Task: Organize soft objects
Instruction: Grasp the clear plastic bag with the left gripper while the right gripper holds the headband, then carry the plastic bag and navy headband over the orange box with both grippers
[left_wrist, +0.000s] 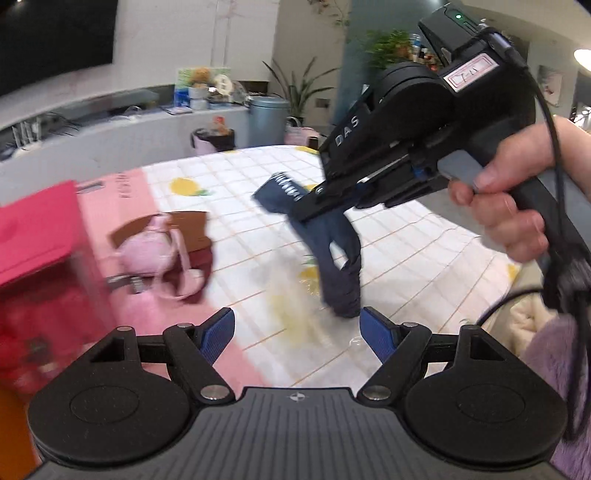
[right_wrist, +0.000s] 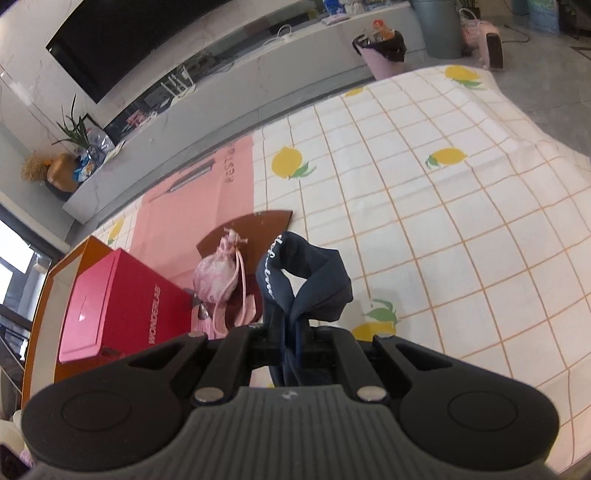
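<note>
My right gripper is shut on a navy blue sock with white lettering and holds it above the table. In the left wrist view the right gripper shows at upper right with the sock hanging from it, its toe near the cloth. My left gripper is open and empty, just below the hanging sock. A pink drawstring pouch lies to the left on a brown board; it also shows in the right wrist view.
A red box stands at the left on an orange tray. A pink mat and a lemon-print checked tablecloth cover the table. A low counter, bins and plants stand beyond the far edge.
</note>
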